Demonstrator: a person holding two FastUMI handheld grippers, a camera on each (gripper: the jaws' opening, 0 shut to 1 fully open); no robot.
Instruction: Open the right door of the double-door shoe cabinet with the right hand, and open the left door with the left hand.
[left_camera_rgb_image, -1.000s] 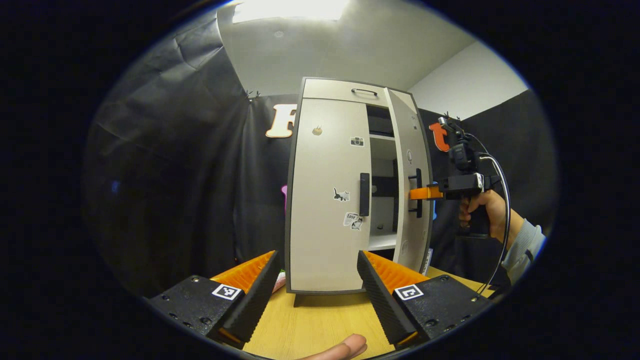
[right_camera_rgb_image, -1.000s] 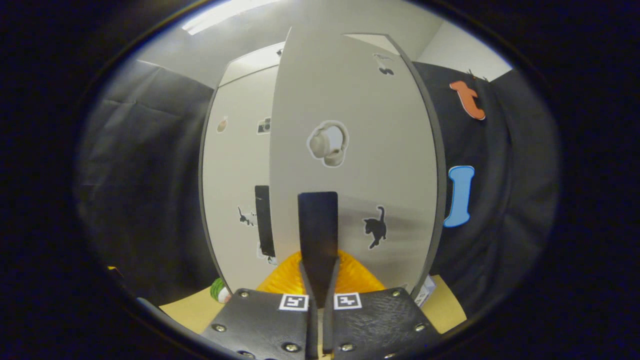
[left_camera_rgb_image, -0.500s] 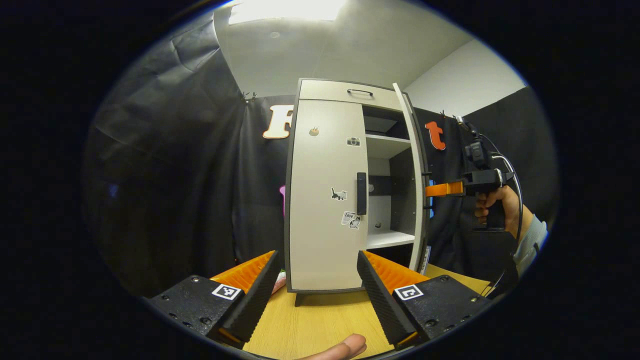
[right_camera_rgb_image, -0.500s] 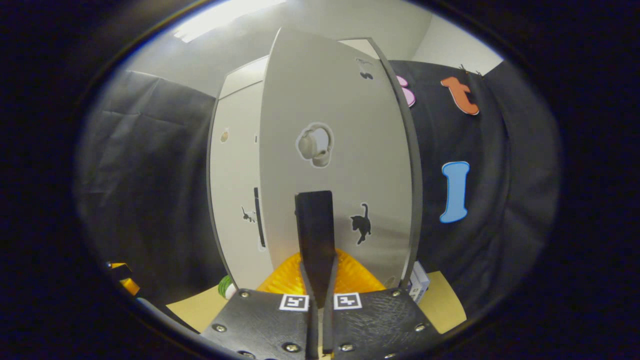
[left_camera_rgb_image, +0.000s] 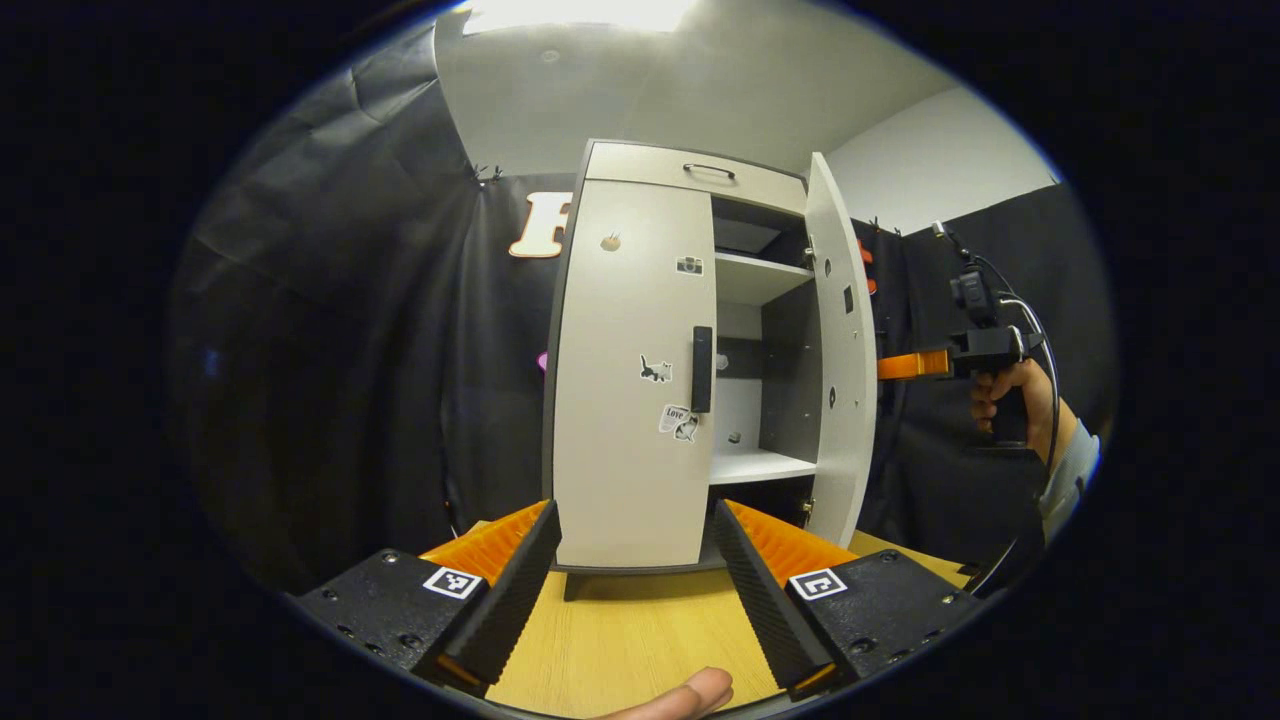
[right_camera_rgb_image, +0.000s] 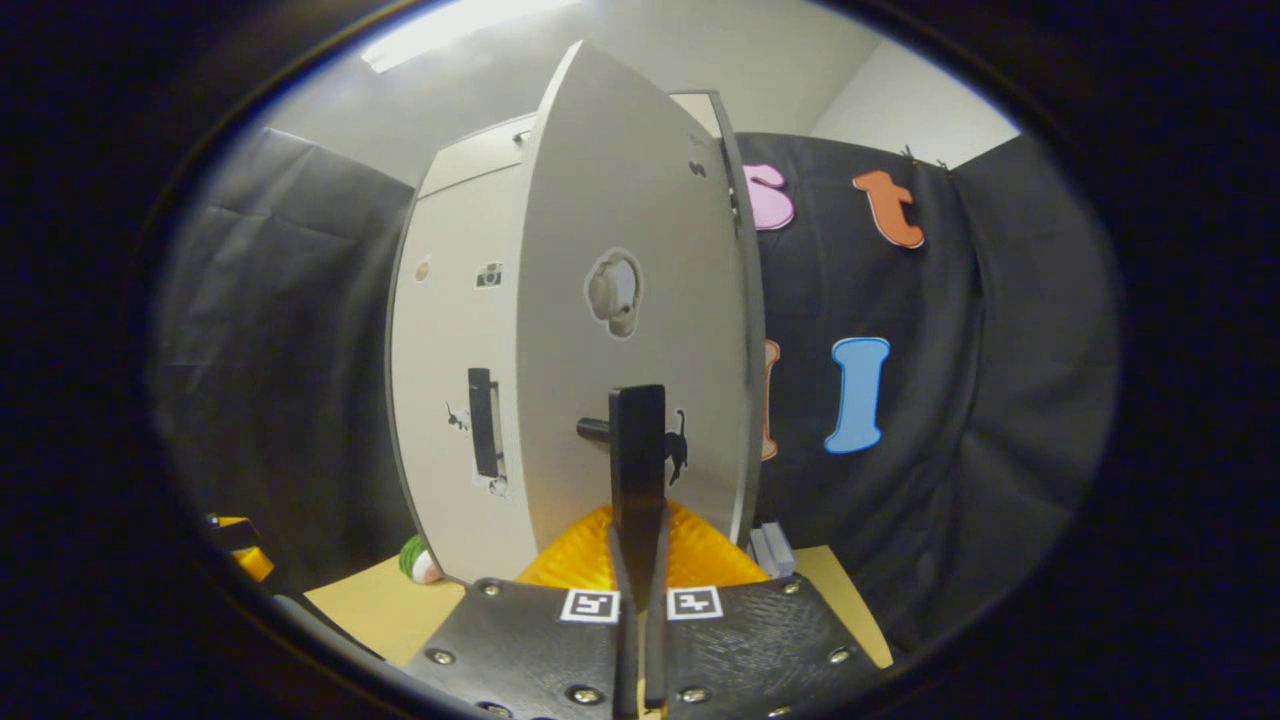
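The pale shoe cabinet (left_camera_rgb_image: 625, 370) stands on the wooden table. Its left door (left_camera_rgb_image: 625, 400) is closed, with a black vertical handle (left_camera_rgb_image: 702, 369) at its inner edge. My left gripper (left_camera_rgb_image: 635, 560) is open, low in front of that door and well short of it. The right door (left_camera_rgb_image: 842, 360) is swung wide and shows its inner face. In the right gripper view my right gripper (right_camera_rgb_image: 640, 518) is shut on the right door's black handle (right_camera_rgb_image: 638, 445). From the left gripper view, that right gripper (left_camera_rgb_image: 885, 366) reaches in behind the open door, held by a hand (left_camera_rgb_image: 1010, 400).
Inside the cabinet are white shelves (left_camera_rgb_image: 752, 465); a top drawer (left_camera_rgb_image: 700, 172) is closed. On the table (left_camera_rgb_image: 620, 640) a small green and white object (right_camera_rgb_image: 415, 558) lies by the cabinet's left foot and a small box (right_camera_rgb_image: 770, 548) by its right side. Black cloth surrounds the booth.
The right door has swung from partly open to wide open, pulled by my right gripper, which moved rightward. My left gripper stayed open and drifted slightly relative to the cabinet.
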